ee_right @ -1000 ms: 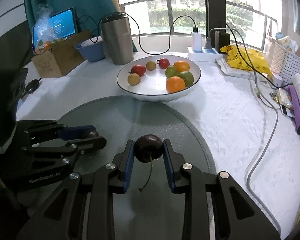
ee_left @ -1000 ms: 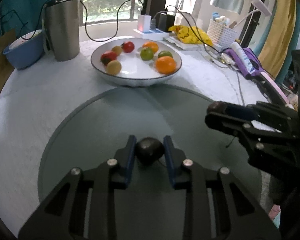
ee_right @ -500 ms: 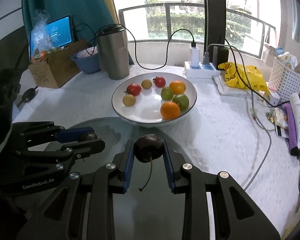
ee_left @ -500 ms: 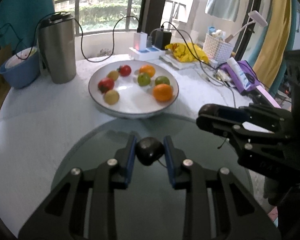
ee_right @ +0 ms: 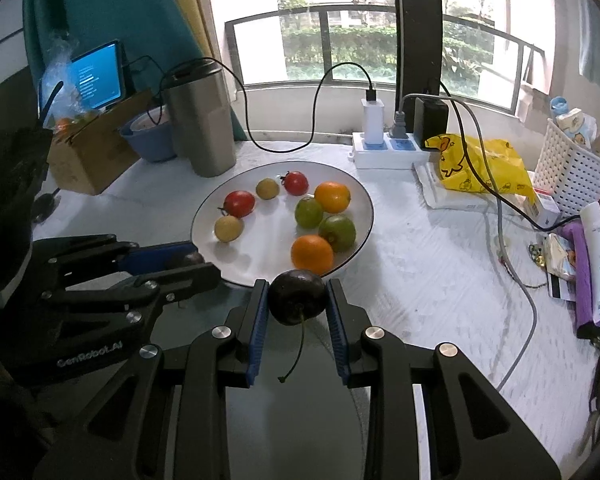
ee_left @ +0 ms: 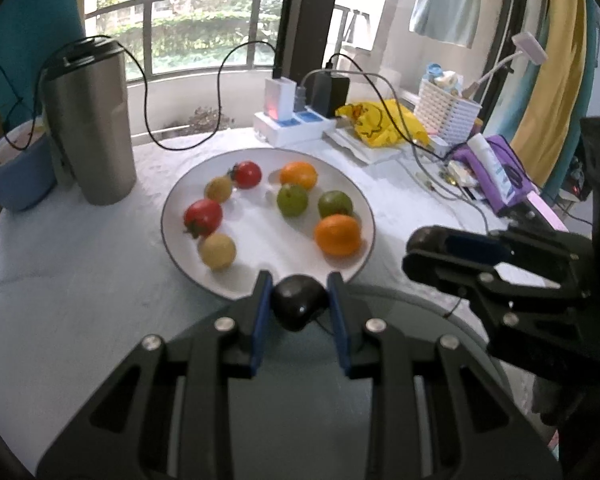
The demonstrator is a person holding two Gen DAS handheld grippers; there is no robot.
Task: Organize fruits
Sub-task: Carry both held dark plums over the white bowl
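My left gripper [ee_left: 299,300] is shut on a dark cherry [ee_left: 298,307], held at the near rim of the white plate [ee_left: 260,280]. My right gripper [ee_right: 298,300] is shut on a second dark cherry [ee_right: 297,296] with its stem hanging down, also at the plate's near rim [ee_right: 236,278]. The plate holds red tomatoes, oranges, green fruits and small yellow fruits. Each gripper shows in the other's view: the right one [ee_left: 420,248] to the right, the left one [ee_right: 196,264] to the left.
A steel tumbler [ee_left: 90,128] and blue bowl [ee_left: 12,168] stand left of the plate. A power strip [ee_right: 388,152] with cables, a yellow bag [ee_right: 480,168], a white basket [ee_right: 572,176] and a cardboard box [ee_right: 92,152] ring the table. A round glass disc [ee_left: 300,380] lies below the grippers.
Both grippers have moved forward from over the glass disc to the plate's near rim, each still holding its cherry.
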